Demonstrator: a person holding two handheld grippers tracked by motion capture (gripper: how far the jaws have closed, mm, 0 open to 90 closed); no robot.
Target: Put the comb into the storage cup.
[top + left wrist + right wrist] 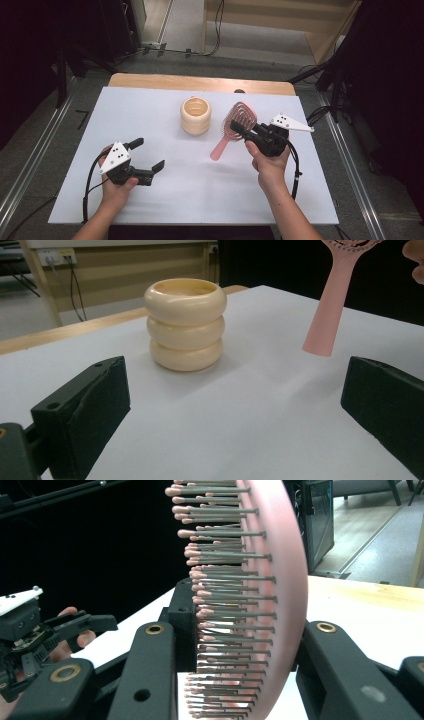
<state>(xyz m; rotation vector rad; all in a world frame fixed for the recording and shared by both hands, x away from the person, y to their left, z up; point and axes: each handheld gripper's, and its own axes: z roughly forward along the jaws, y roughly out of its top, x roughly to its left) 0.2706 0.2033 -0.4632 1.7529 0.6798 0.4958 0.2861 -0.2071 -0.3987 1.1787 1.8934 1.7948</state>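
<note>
A pink hairbrush [239, 119] is held up at the right of the white table [150, 110], its handle [220, 147] slanting down toward the table. My right gripper [243, 128] is shut on the brush head. In the right gripper view the bristled head [280, 580] stands edge-on between the two jaws of that gripper [240, 645]. A cream ribbed cup [195, 116], shaped like three stacked rings, stands upright at the table's middle back. My left gripper [148, 154] rests open at the front left, holding nothing. Its view faces the cup [185, 325] and the brush handle [327, 310].
The table's wooden back edge [200, 82] borders a grey floor with cables. Dark stands [335, 75] flank both sides. Bare white tabletop [200, 190] lies between the two hands. The left gripper [30, 630] appears far off in the right gripper view.
</note>
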